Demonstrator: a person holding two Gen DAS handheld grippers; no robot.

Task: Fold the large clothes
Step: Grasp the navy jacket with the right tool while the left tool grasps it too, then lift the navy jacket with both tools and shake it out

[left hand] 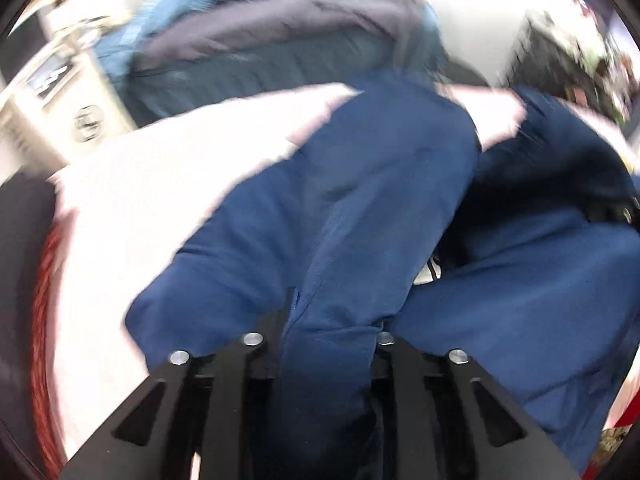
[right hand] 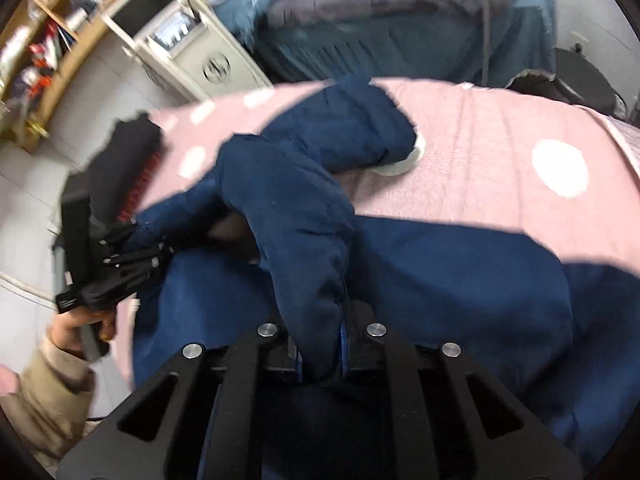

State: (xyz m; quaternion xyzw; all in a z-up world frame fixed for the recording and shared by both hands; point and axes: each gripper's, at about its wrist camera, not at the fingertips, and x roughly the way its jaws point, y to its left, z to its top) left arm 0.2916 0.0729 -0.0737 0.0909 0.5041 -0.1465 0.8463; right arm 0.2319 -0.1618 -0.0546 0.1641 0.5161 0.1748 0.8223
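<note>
A large dark blue garment (right hand: pixel 440 280) lies bunched on a pink bedspread with white dots (right hand: pixel 500 140). My right gripper (right hand: pixel 324 336) is shut on a raised fold of it, and the cloth rises in a ridge from the jaws. At the left, a hand in a beige sleeve (right hand: pixel 52 376) holds my left gripper (right hand: pixel 160 252), which is at the garment's left edge. In the blurred left wrist view, the left gripper (left hand: pixel 326 320) is shut on a fold of the blue garment (left hand: pixel 380 184). The cloth hides its tips, and the bedspread (left hand: pixel 160 200) shows pale beyond.
Beyond the pink bed stands another bed with a blue cover and grey blanket (right hand: pixel 400 20). A white cabinet (right hand: pixel 192 52) and a wooden shelf of clutter (right hand: pixel 48 40) are at the far left over grey floor. A dark seat (right hand: pixel 580 80) is at the far right.
</note>
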